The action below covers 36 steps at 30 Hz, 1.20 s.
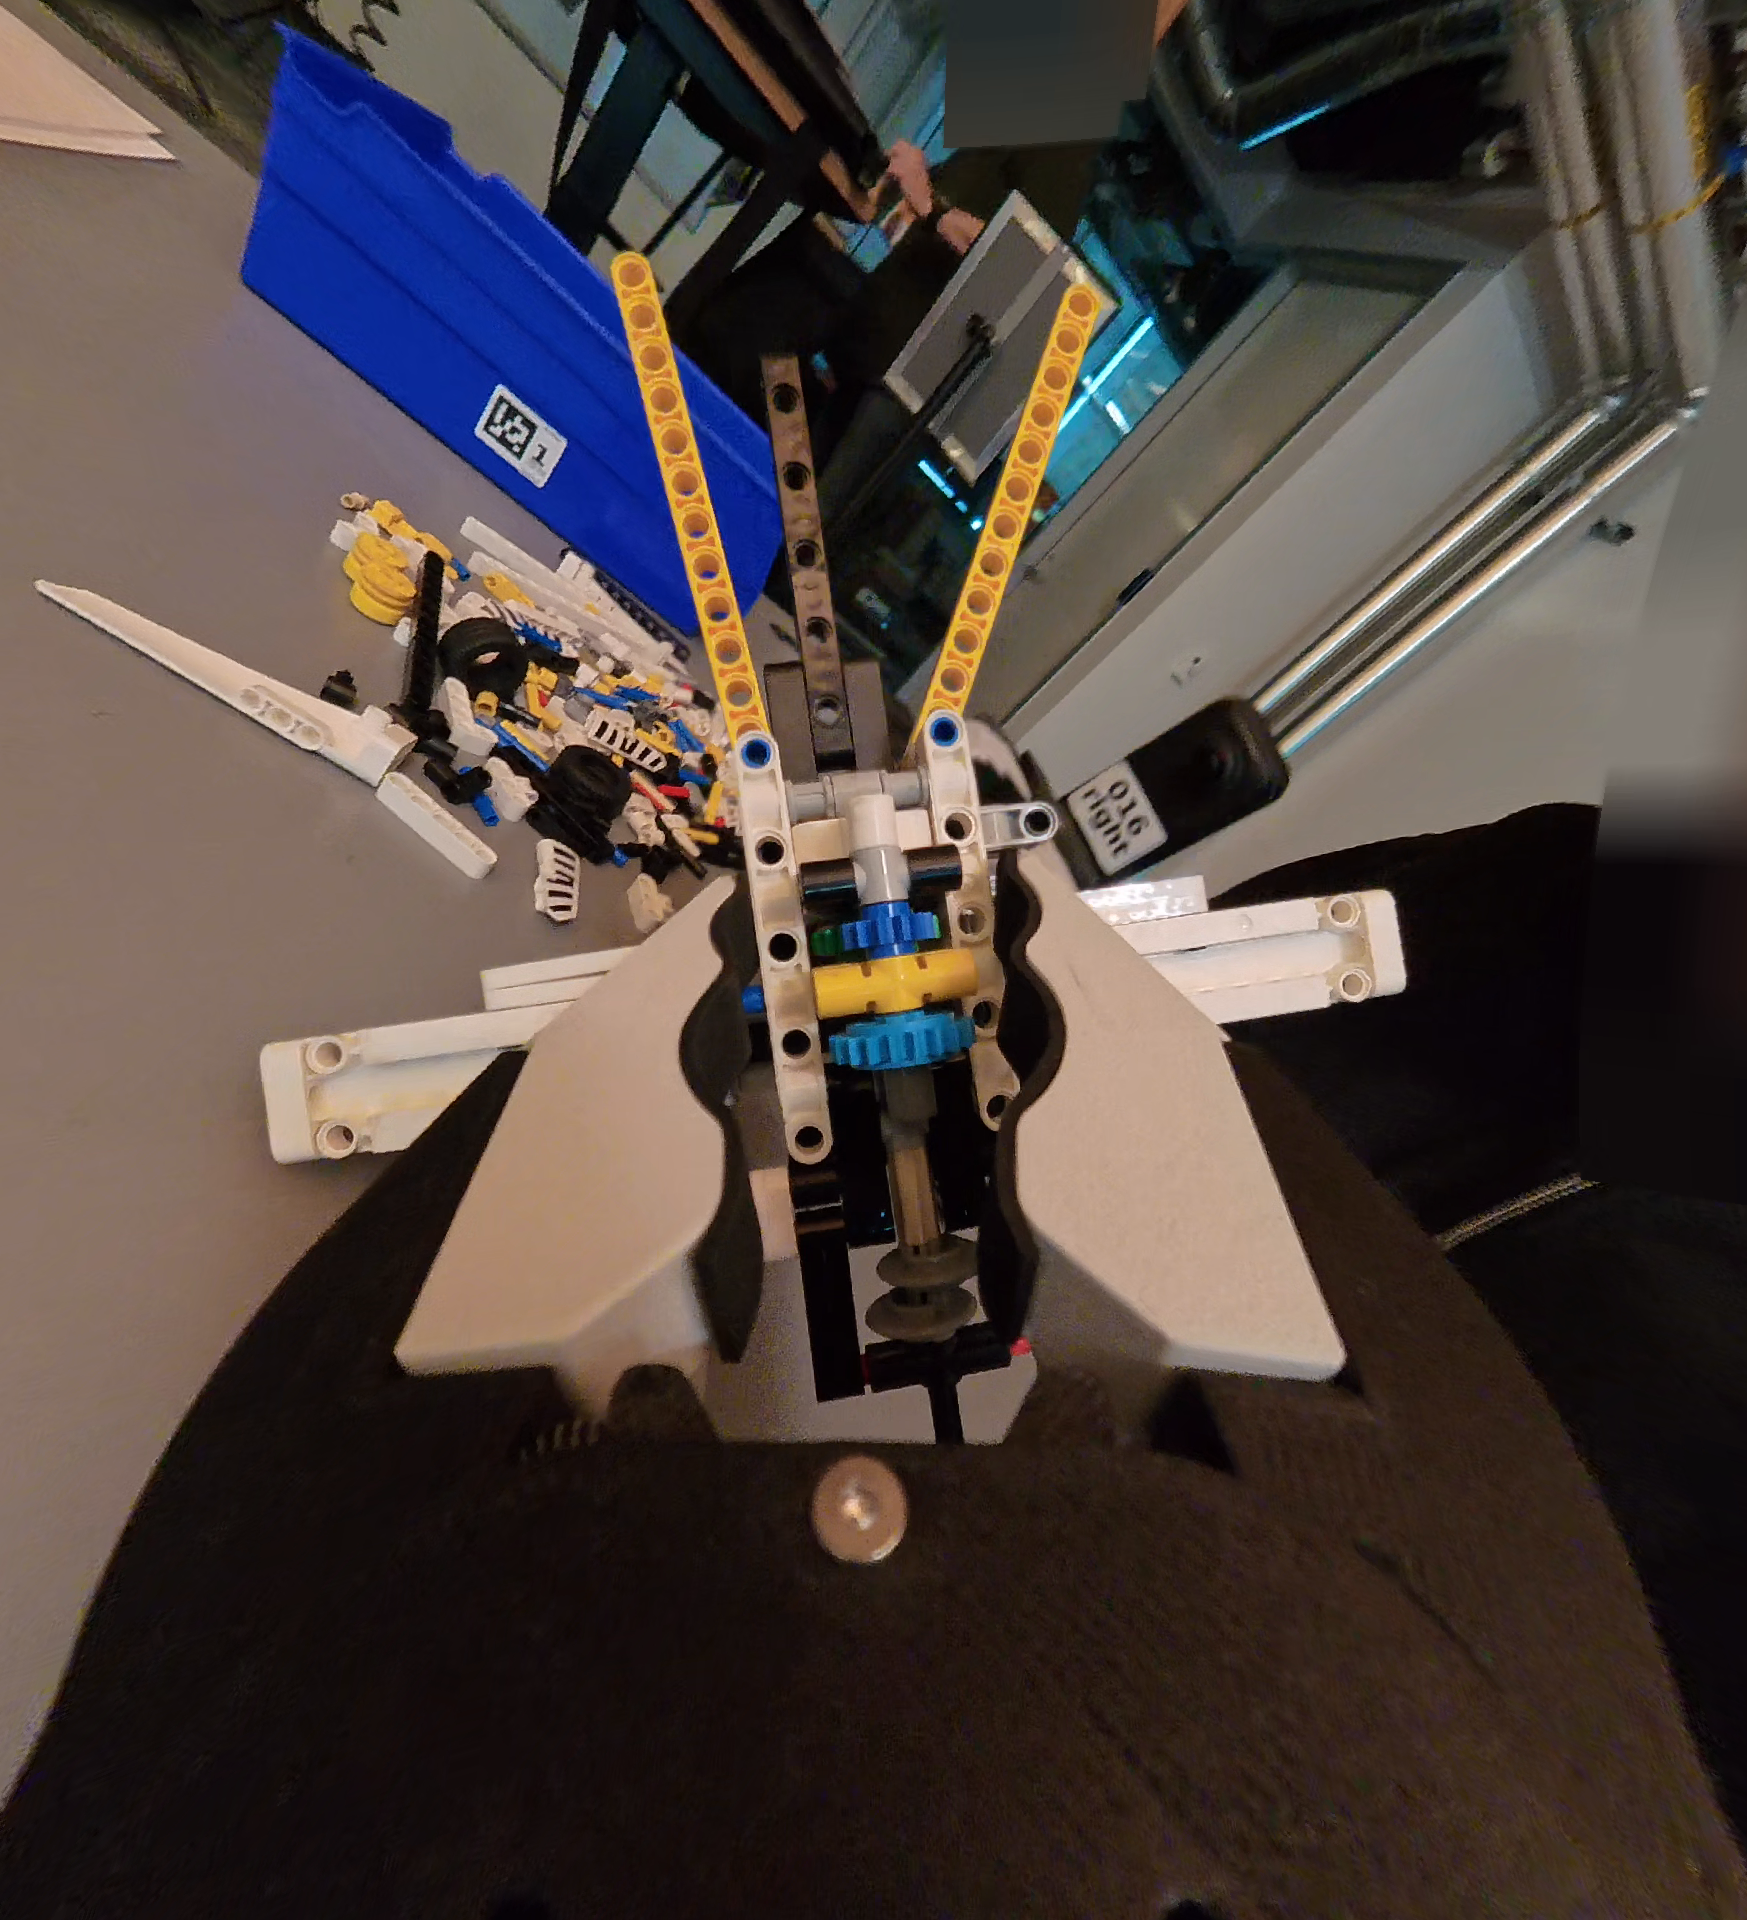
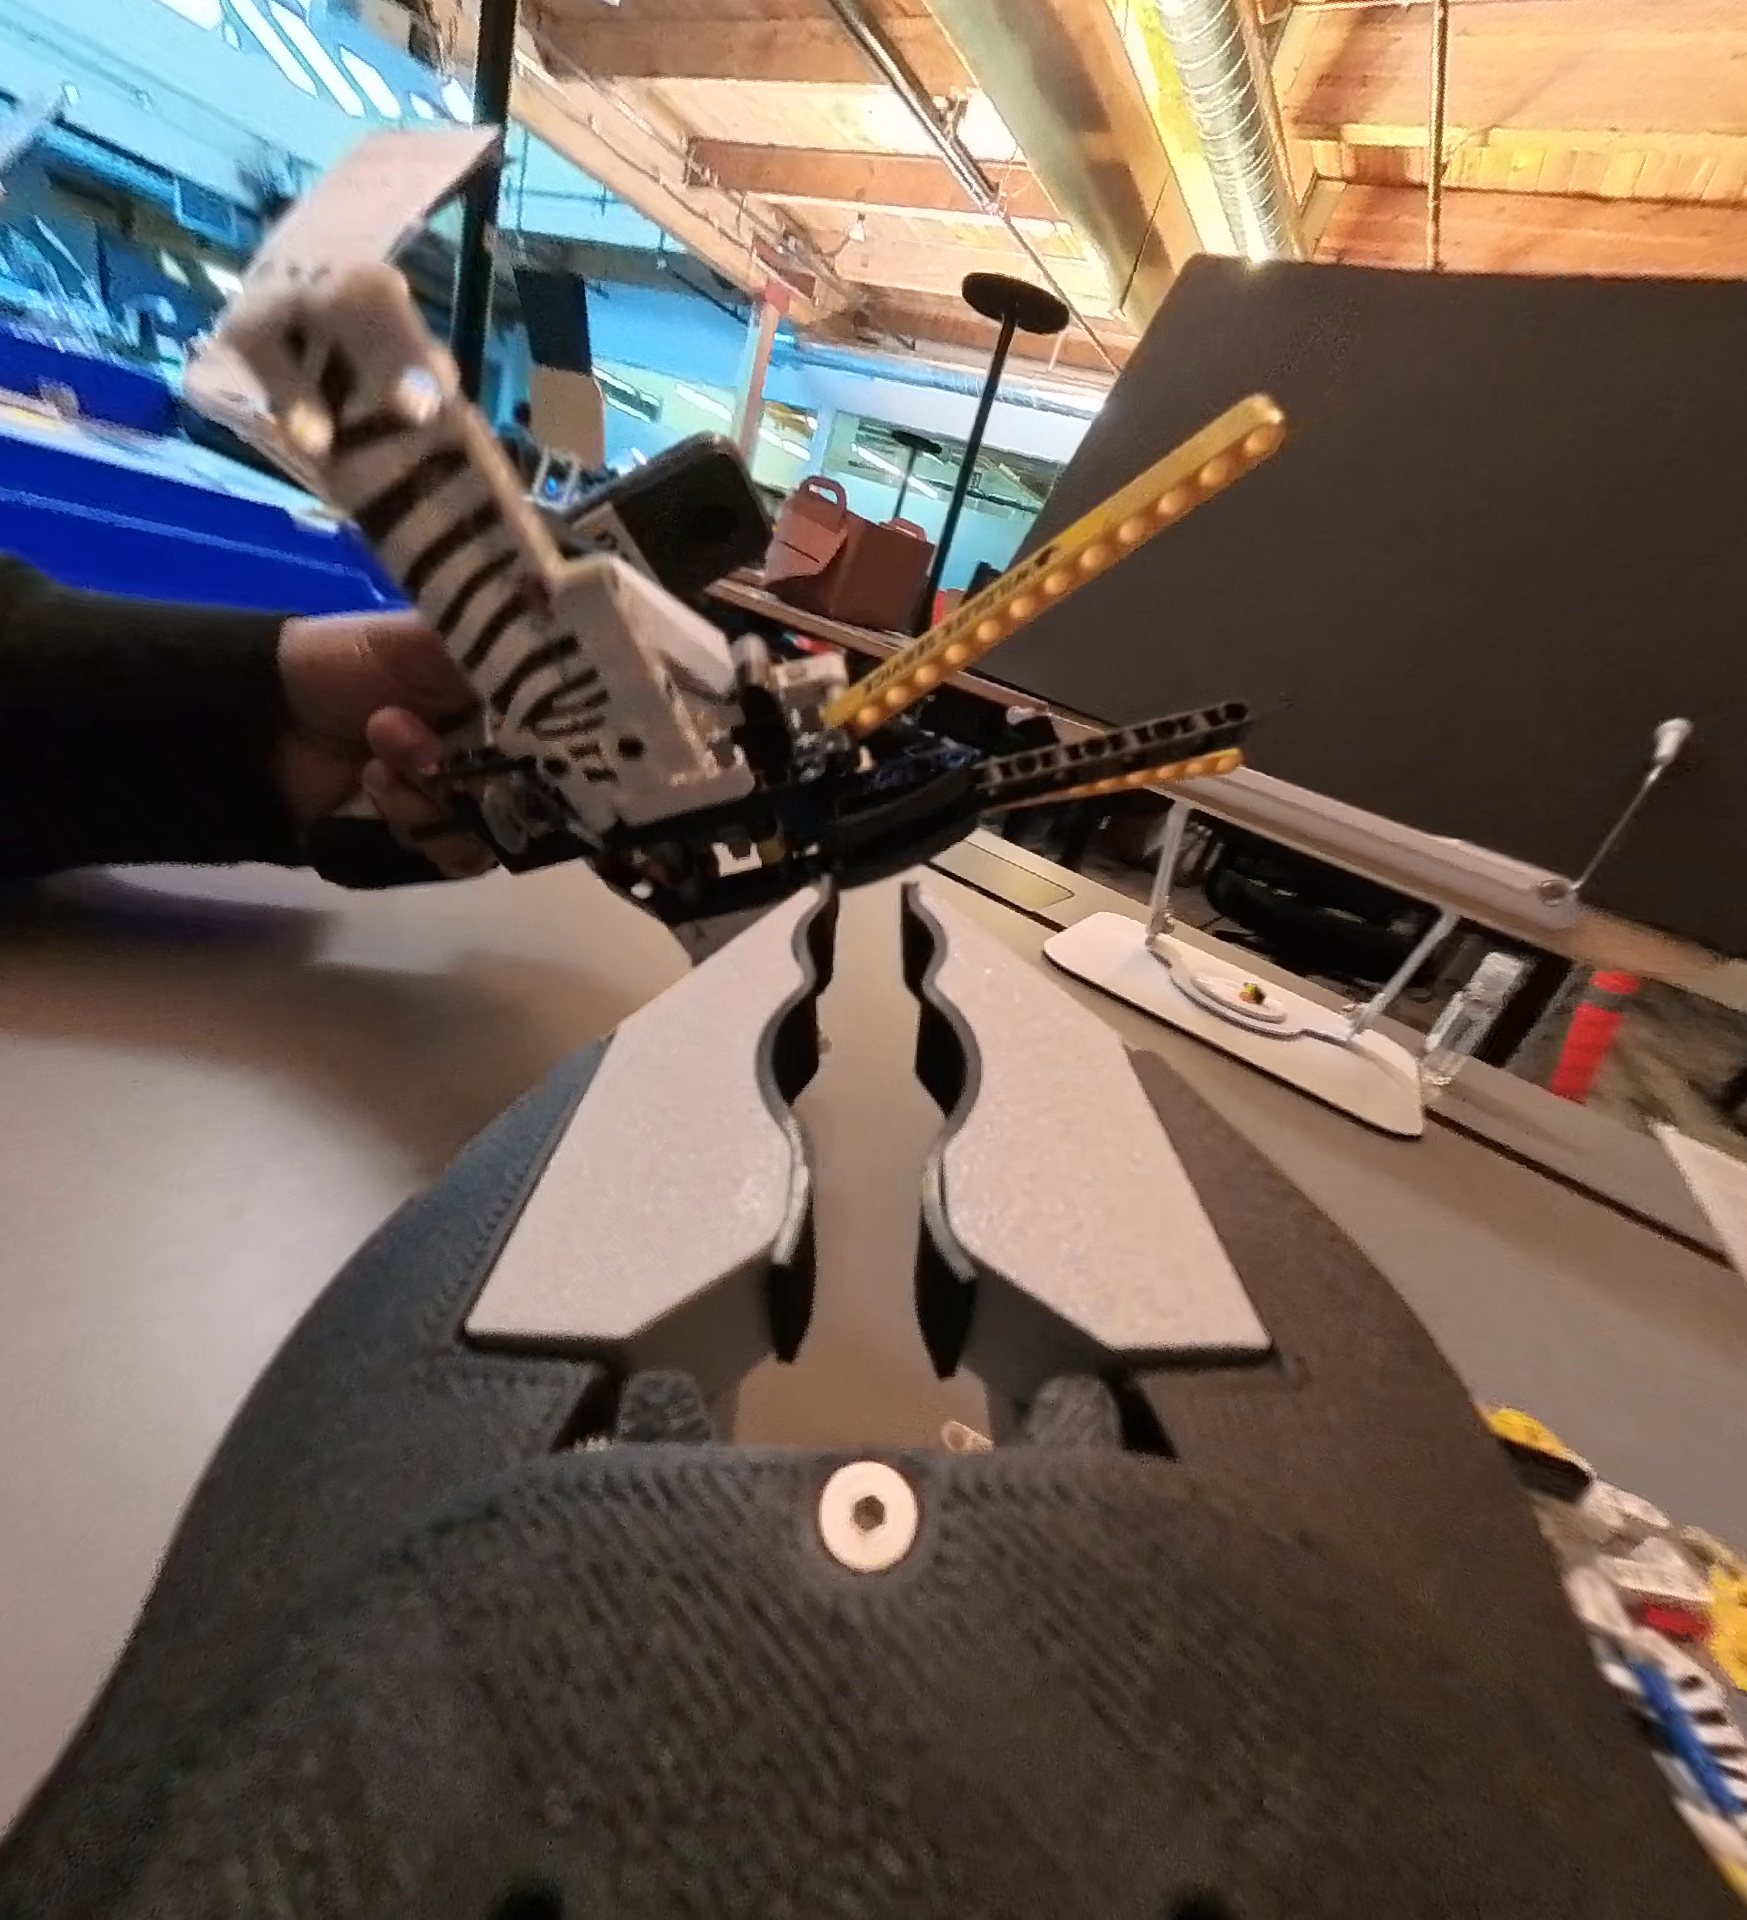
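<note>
My left gripper (image 1: 874,904) is shut on a toy building-set assembly (image 1: 884,982): a white holed frame with blue gears and a yellow hub. Both pads press on the frame's sides. Two long yellow beams (image 1: 682,488) and a black beam (image 1: 801,520) stick out ahead of it. The right wrist view shows this gripper (image 2: 578,665) in a person's hand (image 2: 360,707), holding the assembly (image 2: 848,821) above the table. My right gripper (image 2: 867,904) has its jaws slightly apart with nothing between them. Its tips are just under the assembly's black underside.
A blue bin (image 1: 453,301) stands at the back left of the grey table (image 1: 121,935). In front of it lie a pile of loose small pieces (image 1: 536,707) and a long white wing piece (image 1: 225,675). White panels (image 1: 1264,956) lie under the left gripper. A white stand (image 2: 1243,1029) is far right. One gripper's finger ends stand about 6 cm off the other's.
</note>
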Each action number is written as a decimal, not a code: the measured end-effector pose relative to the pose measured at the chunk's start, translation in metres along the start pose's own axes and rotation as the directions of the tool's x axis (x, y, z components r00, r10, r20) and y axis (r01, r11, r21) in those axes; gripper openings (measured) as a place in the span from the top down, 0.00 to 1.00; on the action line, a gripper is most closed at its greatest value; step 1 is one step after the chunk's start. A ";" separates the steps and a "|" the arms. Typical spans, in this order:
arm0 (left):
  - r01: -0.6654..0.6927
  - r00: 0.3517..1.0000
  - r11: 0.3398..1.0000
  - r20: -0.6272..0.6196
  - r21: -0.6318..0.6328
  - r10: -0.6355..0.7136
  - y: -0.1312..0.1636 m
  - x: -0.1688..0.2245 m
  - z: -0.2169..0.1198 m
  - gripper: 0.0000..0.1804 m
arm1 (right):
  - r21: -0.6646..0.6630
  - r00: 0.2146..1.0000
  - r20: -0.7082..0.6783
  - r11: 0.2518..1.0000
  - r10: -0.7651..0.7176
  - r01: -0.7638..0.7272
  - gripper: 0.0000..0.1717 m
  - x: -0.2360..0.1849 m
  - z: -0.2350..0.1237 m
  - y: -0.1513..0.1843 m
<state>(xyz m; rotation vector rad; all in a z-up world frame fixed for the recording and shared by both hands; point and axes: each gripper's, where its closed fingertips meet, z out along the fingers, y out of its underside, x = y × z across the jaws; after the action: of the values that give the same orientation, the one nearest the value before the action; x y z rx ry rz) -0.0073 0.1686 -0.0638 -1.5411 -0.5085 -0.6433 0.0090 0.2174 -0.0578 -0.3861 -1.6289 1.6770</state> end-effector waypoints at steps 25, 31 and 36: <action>-0.141 0.983 0.977 0.099 -0.161 0.158 0.026 -0.002 0.019 0.75 | -0.455 0.926 0.339 0.890 0.164 0.009 0.93 -0.021 0.013 0.013; -0.154 0.982 0.972 0.084 -0.179 0.171 0.030 -0.001 0.021 0.75 | -0.476 0.913 0.345 0.879 0.216 -0.028 0.93 -0.022 0.009 0.015; -0.179 0.981 0.965 0.045 -0.189 0.191 0.034 0.006 0.025 0.75 | -0.496 0.826 0.407 0.854 0.390 -0.158 0.97 -0.025 0.000 0.010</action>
<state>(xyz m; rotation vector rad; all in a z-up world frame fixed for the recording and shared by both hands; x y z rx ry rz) 0.0222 0.1907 -0.0853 -1.7650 -0.3533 -0.5097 0.0230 0.2014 -0.0744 -0.4614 -2.4689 1.6947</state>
